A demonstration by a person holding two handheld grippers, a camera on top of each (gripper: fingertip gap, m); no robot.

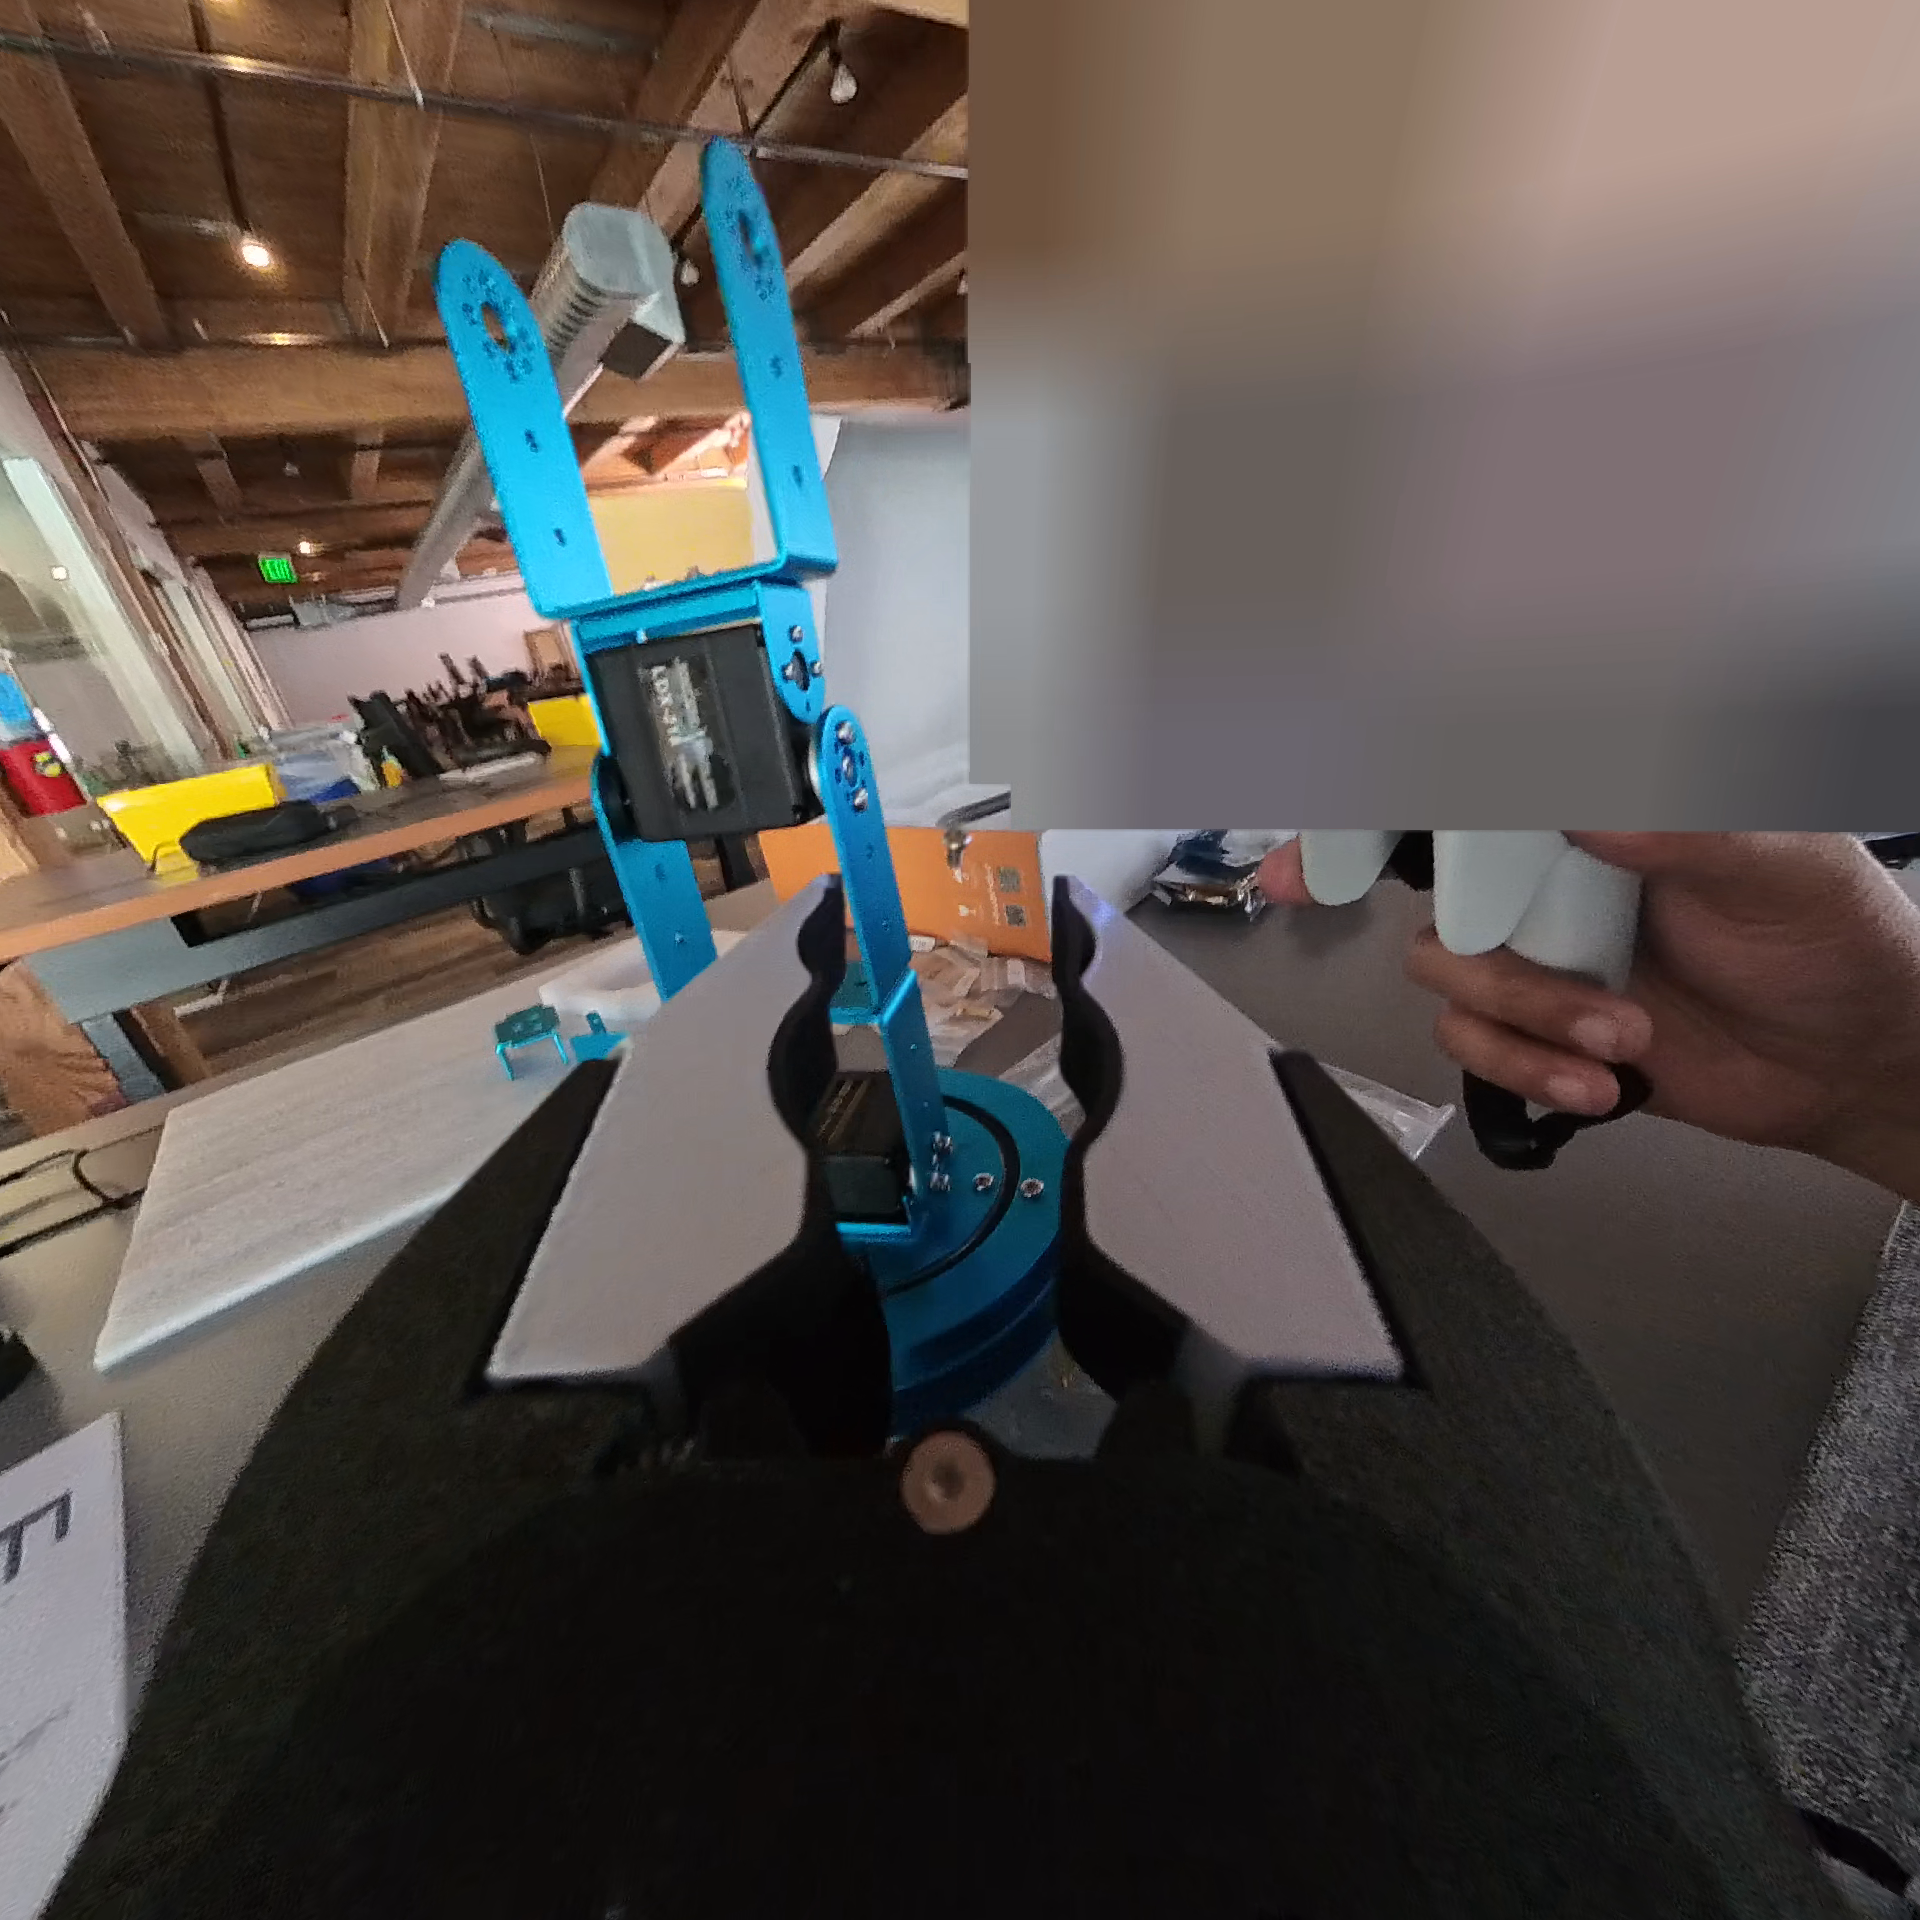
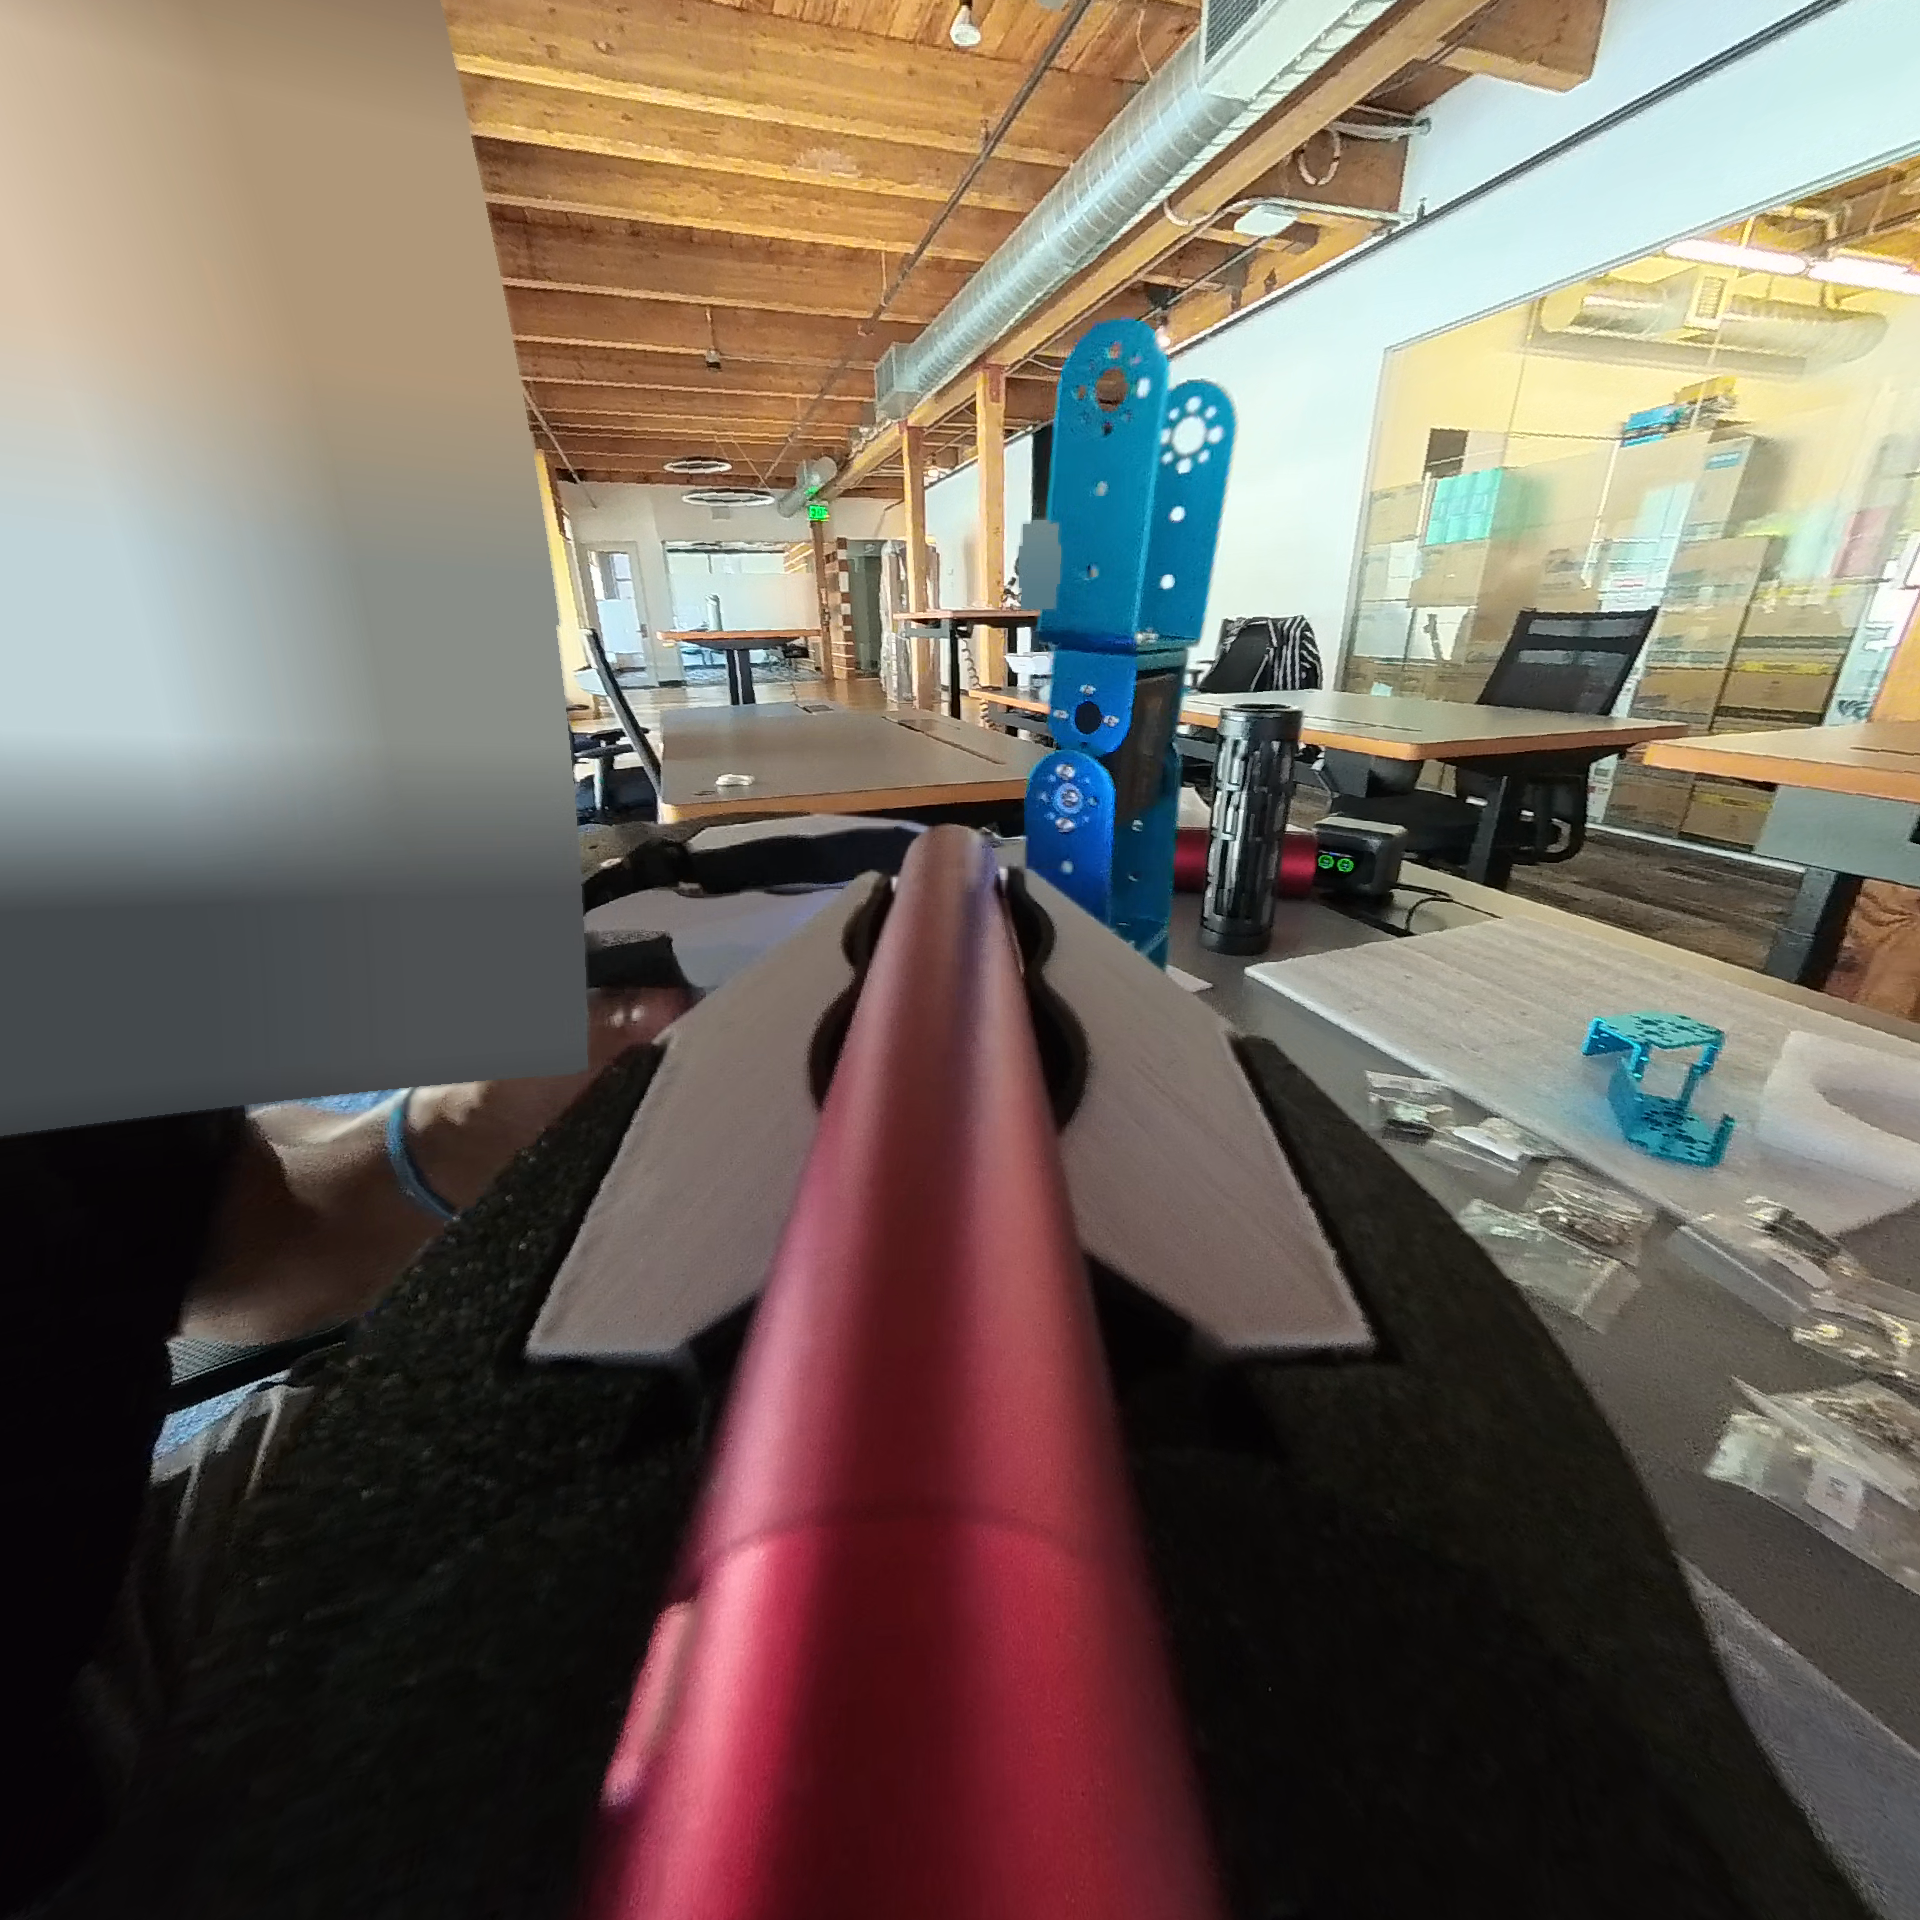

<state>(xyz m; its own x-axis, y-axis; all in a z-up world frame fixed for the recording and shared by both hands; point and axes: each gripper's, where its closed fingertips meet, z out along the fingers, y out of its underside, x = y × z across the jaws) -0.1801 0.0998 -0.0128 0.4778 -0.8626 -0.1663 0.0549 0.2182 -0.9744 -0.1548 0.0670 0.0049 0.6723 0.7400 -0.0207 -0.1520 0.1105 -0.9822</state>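
A small blue metal robot arm (image 1: pixel 665 436) with black servos stands upright on a round blue base (image 1: pixel 987 1195). My left gripper (image 1: pixel 945 904) has its two fingers closed around that base and the lower bracket. The arm also shows in the right wrist view (image 2: pixel 1112 582), just right of my right gripper's tips. My right gripper (image 2: pixel 945 894) is shut on a long red metal tool (image 2: pixel 935 1299) that lies lengthwise between the fingers and points forward. A hand (image 1: pixel 1714 1008) grips a white handle at the right of the left wrist view.
A loose blue bracket (image 2: pixel 1652 1091) and several clear bags of small parts (image 2: pixel 1558 1226) lie to the right on the grey table. A black cylinder (image 2: pixel 1247 821), a black device with green lights (image 2: pixel 1356 852), a white board (image 1: pixel 364 1174) and an orange card (image 1: pixel 935 894) are nearby. Left tips to right tips: about 5 cm.
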